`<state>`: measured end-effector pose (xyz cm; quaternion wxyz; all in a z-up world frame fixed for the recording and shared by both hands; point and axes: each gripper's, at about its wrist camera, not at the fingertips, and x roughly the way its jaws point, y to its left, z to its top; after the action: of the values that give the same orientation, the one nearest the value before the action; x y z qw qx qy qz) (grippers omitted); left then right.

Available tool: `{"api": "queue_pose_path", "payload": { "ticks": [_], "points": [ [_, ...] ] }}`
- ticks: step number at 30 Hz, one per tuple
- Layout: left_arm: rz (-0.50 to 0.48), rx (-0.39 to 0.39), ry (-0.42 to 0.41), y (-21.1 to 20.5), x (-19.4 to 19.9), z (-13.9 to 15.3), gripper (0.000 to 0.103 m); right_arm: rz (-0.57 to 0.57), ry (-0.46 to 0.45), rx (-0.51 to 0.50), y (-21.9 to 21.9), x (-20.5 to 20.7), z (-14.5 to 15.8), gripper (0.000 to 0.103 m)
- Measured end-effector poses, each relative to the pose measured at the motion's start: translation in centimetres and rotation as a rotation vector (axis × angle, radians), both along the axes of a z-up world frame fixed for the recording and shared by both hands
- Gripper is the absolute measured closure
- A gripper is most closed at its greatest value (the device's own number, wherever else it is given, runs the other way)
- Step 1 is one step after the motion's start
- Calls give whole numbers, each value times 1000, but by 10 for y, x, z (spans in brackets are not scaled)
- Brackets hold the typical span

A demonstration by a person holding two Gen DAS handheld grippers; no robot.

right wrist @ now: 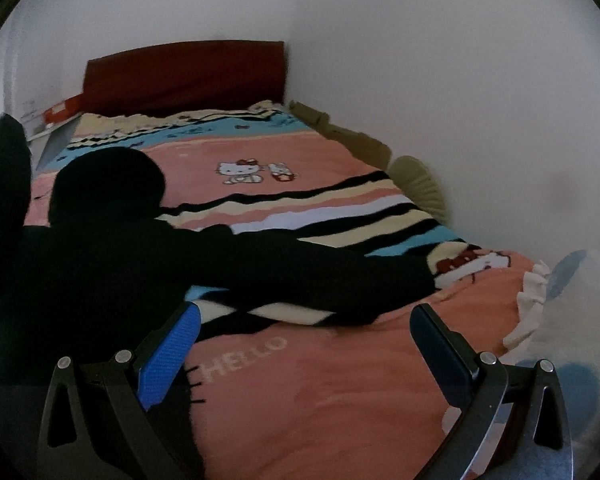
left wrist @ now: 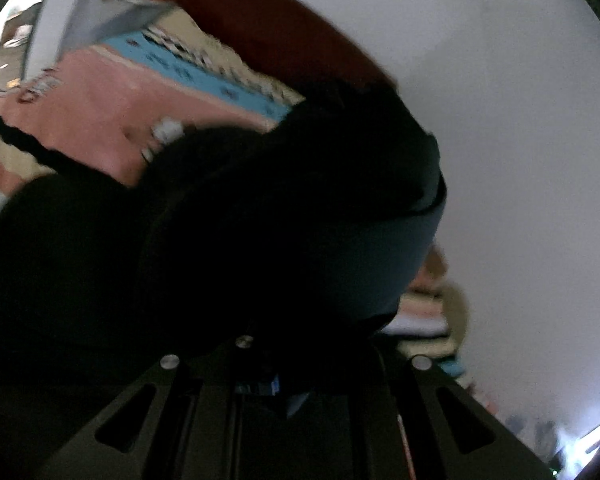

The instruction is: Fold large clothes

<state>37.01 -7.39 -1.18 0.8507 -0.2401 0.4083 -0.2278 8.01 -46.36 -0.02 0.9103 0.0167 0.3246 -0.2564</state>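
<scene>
A bulky black hooded garment (right wrist: pixel 112 264) lies across the left half of a bed covered by a pink cartoon-print blanket (right wrist: pixel 320 392), one sleeve stretched towards the bed's right edge. The right gripper (right wrist: pixel 304 356) hovers open and empty over the near end. The left gripper (left wrist: pixel 268 364) is clamped shut on a dark fold of the garment, which hides most of its view. A dark red headboard (right wrist: pixel 184 74) closes the far end; a white wall (right wrist: pixel 460 80) runs along the right edge.
</scene>
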Motion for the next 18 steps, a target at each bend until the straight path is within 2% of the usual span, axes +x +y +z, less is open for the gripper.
{"api": "queue_pose_path", "payload": {
  "ticks": [6, 12, 15, 17, 18],
  "points": [
    [-122, 175, 86, -81, 3, -82, 95, -40, 20, 15, -18, 2, -14, 1],
    [-186, 280, 166, -109, -15, -143, 95, -46, 61, 43, -25, 8, -37, 1],
    [-195, 270, 159, -107, -21, -152, 90, -39, 74, 60, -25, 11, -46, 1],
    [-220, 288, 149, -114, -24, -150, 76, -36, 74, 70, -24, 12, -49, 1],
    [-228, 302, 136, -111, -26, -145, 74, -34, 74, 79, -23, 11, -50, 1]
  ]
}}
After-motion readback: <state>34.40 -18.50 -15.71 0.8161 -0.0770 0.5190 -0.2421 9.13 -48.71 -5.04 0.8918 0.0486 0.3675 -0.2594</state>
